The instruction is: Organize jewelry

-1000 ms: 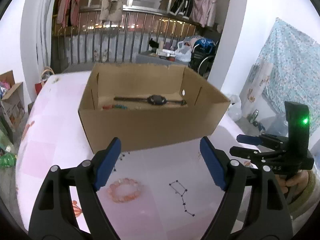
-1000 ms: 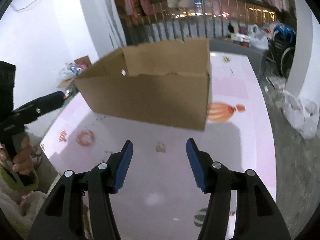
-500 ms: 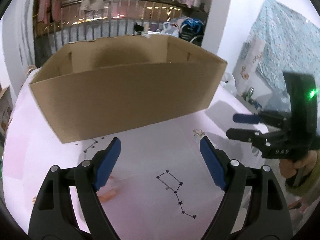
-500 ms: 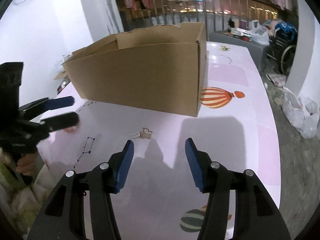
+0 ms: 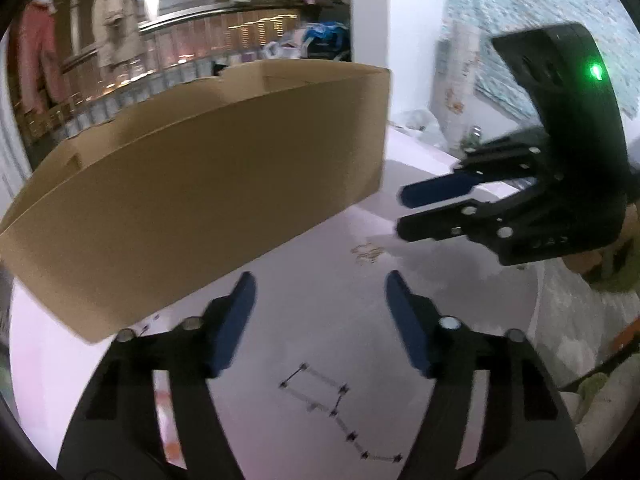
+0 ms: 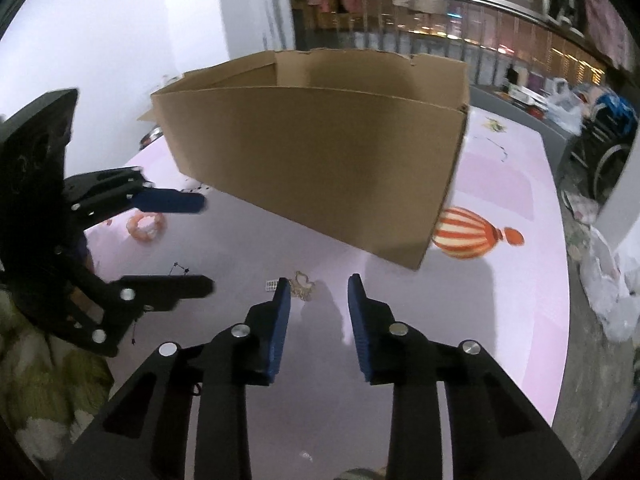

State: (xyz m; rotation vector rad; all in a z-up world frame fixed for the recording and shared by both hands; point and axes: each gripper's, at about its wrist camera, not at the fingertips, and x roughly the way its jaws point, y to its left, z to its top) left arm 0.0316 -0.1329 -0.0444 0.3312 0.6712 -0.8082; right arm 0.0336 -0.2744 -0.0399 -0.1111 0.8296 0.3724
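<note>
A small gold trinket point(image 6: 304, 280) lies on the pink tablecloth, just ahead of my right gripper's point(image 6: 318, 292) left fingertip. The right jaws are closing with nothing between the pads. In the left wrist view the same trinket point(image 5: 368, 252) lies below the right gripper point(image 5: 400, 210) and beyond my left gripper point(image 5: 320, 296), whose jaws are also closing on nothing. A pink bead bracelet point(image 6: 146, 226) lies between the fingers of the left gripper point(image 6: 200, 240) as the right wrist view shows them. The open cardboard box point(image 5: 200, 200) stands behind; its inside is hidden.
The tablecloth point(image 6: 500, 300) carries a striped balloon print point(image 6: 468, 236) and a star-line pattern point(image 5: 332, 400). Bags and a wheelchair point(image 6: 608, 136) stand off the table's right side. A railing with hanging clothes runs along the back.
Both pairs of jaws have narrowed. The left gripper has sunk and rolled, so the box's inside went out of sight. The right gripper has come closer to the gold trinket.
</note>
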